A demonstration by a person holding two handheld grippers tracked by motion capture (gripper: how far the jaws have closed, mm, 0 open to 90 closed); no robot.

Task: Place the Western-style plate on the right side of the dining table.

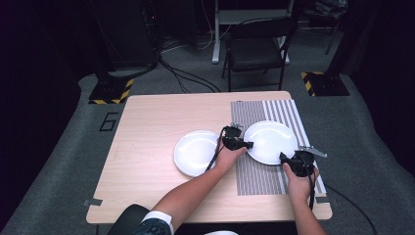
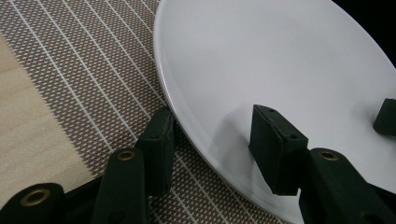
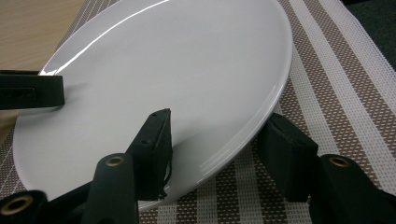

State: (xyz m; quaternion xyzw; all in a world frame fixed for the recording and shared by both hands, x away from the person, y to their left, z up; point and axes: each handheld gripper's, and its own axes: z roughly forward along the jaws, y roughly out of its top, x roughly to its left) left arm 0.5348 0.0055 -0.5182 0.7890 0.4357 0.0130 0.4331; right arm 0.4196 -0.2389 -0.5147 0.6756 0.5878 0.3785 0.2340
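A white plate lies on a brown-and-white striped placemat. A second white plate rests on the bare wood to its left. My left gripper reaches in at the striped-mat plate's left rim. In the left gripper view the plate has its rim between the gripper's jaws: one pad sits under the edge, the other hovers over the surface. My right gripper is at the plate's near right rim. There its pads clamp the plate from above and below.
The wooden table has free room on its left half and along the far edge. The placemat runs to the table's right edge. A black chair and cables stand on the floor beyond the table.
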